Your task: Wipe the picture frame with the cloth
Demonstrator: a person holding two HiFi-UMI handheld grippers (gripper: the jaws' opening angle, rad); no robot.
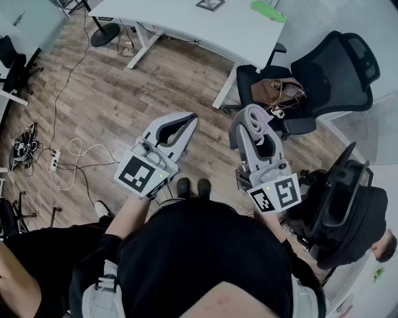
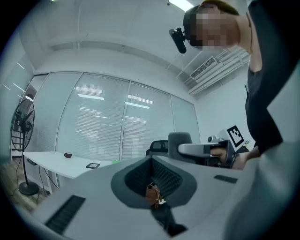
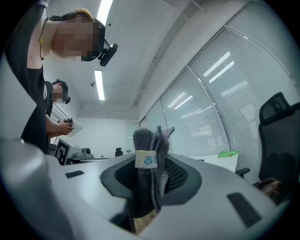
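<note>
The picture frame [image 1: 210, 5] lies flat on the white desk [image 1: 186, 22] far ahead; in the left gripper view the frame [image 2: 93, 165] is a small dark square on that desk [image 2: 47, 161]. My right gripper [image 1: 247, 131] is shut on a folded grey cloth [image 1: 254, 117], held at waist height above the floor. In the right gripper view the cloth [image 3: 150, 164] stands upright between the jaws of the right gripper [image 3: 152, 180], with a small label on it. My left gripper [image 1: 188, 121] is shut with nothing in it; its pads [image 2: 140, 176] meet in its own view.
A green item [image 1: 268, 10] lies on the desk's right end. Black office chairs [image 1: 329, 68] stand at the right, one with a brown bag [image 1: 277, 93] on its seat. Cables and a power strip [image 1: 55, 160] lie on the wood floor at left. Another person [image 3: 58, 112] stands nearby.
</note>
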